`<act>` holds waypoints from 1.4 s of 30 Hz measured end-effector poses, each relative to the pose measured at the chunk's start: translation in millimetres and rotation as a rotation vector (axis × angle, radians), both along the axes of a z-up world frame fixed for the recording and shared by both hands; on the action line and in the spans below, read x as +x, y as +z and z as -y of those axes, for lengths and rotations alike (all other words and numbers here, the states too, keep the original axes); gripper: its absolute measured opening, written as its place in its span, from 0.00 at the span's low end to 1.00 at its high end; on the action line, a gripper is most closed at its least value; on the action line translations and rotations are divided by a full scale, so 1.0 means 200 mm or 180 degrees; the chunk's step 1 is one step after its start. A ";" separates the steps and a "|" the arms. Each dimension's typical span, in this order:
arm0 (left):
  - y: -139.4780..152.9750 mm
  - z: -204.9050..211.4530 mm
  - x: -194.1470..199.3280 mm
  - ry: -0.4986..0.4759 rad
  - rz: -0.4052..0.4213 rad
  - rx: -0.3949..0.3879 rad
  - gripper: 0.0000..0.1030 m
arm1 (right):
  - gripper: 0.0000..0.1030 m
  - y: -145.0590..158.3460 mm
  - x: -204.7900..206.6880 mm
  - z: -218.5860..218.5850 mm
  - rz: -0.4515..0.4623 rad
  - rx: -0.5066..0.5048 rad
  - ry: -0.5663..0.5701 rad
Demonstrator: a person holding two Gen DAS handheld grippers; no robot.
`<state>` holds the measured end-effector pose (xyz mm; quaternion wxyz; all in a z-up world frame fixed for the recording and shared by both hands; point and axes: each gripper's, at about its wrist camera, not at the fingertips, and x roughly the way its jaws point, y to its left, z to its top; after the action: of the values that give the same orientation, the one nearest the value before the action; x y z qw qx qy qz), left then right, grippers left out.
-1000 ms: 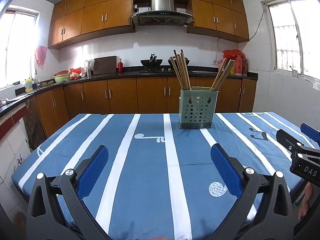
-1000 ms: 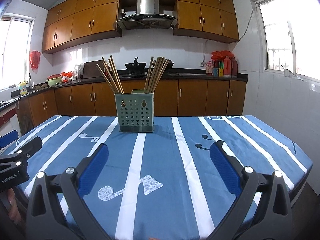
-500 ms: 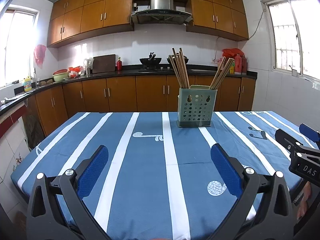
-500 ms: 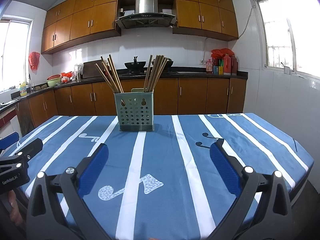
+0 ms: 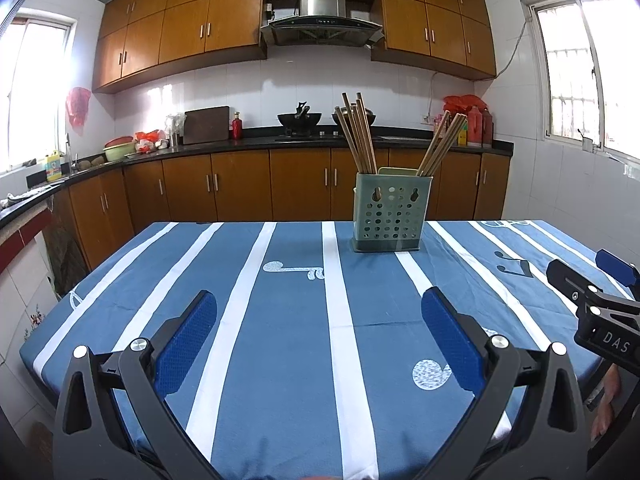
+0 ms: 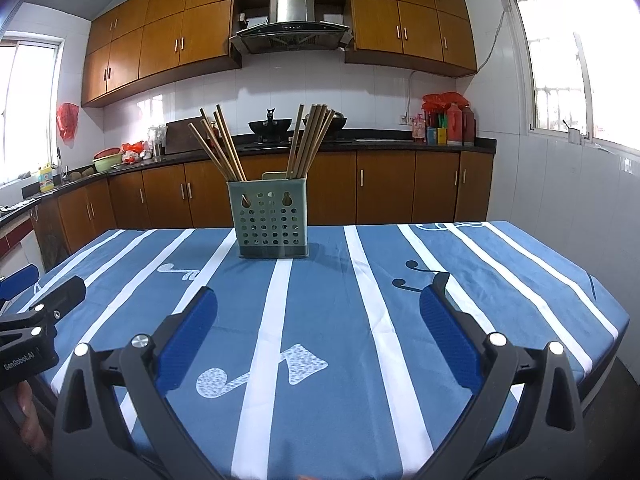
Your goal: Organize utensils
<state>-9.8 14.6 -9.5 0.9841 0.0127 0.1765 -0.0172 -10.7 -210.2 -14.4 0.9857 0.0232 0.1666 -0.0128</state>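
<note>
Mostly open cloth ahead. Left gripper hangs above the near part of the table, jaws spread wide, nothing between the blue pads. Right gripper likewise: jaws wide apart, empty, over the near half of the striped tablecloth.

Green perforated utensil holder stands upright near the far edge of the table, well apart from both grippers. Left bundle of chopsticks fans toward the left; right bundle of chopsticks leans right; the two sit at opposite ends of the holder.

Between grippers and holder the cloth carries only its white stripes and music-note prints. Right table edge runs close by the right gripper's outer finger; floor drops away beyond it. Left edge lies near the left gripper's side, with tiled wall and low cabinets past it. Far edge lies just behind the holder, kitchen counter beyond.
</note>
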 end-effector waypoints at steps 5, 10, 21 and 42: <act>0.00 0.00 0.00 -0.0001 -0.0001 -0.0003 0.98 | 0.96 0.00 0.00 0.00 -0.0003 -0.0001 0.0000; 0.00 0.00 0.00 -0.0001 -0.0002 -0.0001 0.98 | 0.96 0.00 0.00 0.00 -0.0006 0.0003 -0.0001; 0.00 0.00 0.00 0.0000 -0.0003 -0.0001 0.98 | 0.96 -0.01 0.00 -0.01 -0.0008 0.0011 -0.0006; 0.00 0.01 0.00 -0.0004 -0.0011 -0.0001 0.98 | 0.96 -0.01 0.01 0.00 -0.0014 0.0021 -0.0010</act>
<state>-10.5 13.0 -9.2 0.9838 0.0127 0.1781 -0.0179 -9.2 -210.3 -17.1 0.9852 0.0267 0.1688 -0.0138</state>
